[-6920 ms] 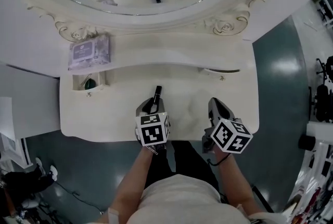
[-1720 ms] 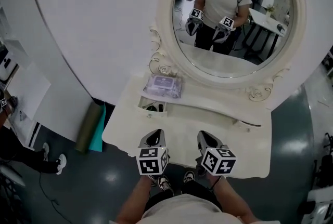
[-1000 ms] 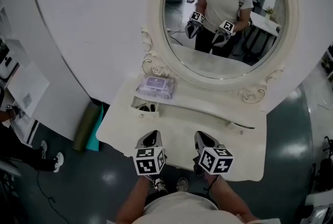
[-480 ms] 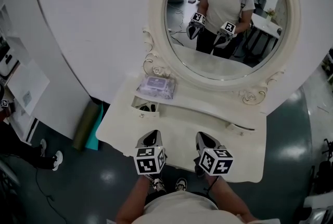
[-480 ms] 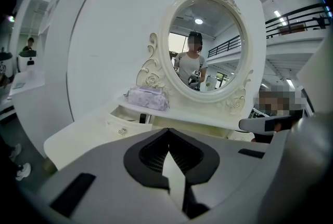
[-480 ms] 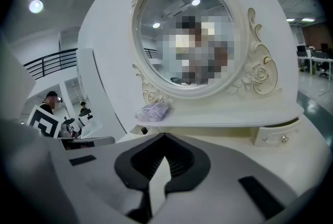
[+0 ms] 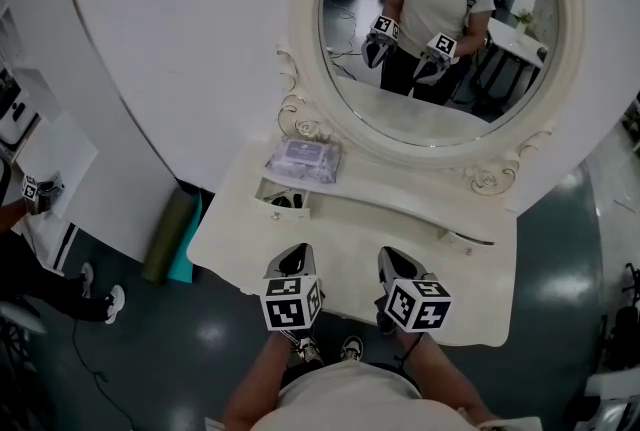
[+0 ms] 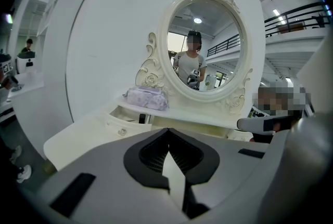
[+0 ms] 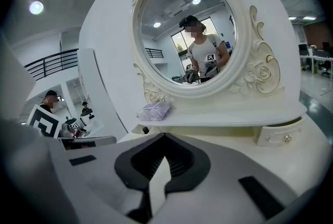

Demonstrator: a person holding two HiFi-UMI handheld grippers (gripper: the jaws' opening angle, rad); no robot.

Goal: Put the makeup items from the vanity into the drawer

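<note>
The cream vanity (image 7: 345, 244) stands under its oval mirror (image 7: 440, 29). Its small left drawer (image 7: 283, 202) is open, and dark items lie inside it (image 8: 141, 118). A lilac wipes pack (image 7: 305, 157) rests on the shelf above the drawer. My left gripper (image 7: 293, 256) hovers at the vanity's front edge, shut and empty, pointing toward the mirror (image 8: 167, 133). My right gripper (image 7: 394, 260) is beside it, also shut with nothing between its fingers (image 9: 164, 138). The tabletop between the grippers and the shelf is bare.
A small right drawer with a knob (image 7: 464, 241) sits under the shelf (image 9: 278, 137). A rolled green mat (image 7: 172, 237) leans by the wall left of the vanity. A person (image 7: 30, 219) stands at the far left. The mirror reflects the person who holds both grippers.
In the oldest frame my left gripper held a black tube over the tabletop, seen from close. It now holds nothing and the view is from farther back. Over the last second only the view shifted slightly.
</note>
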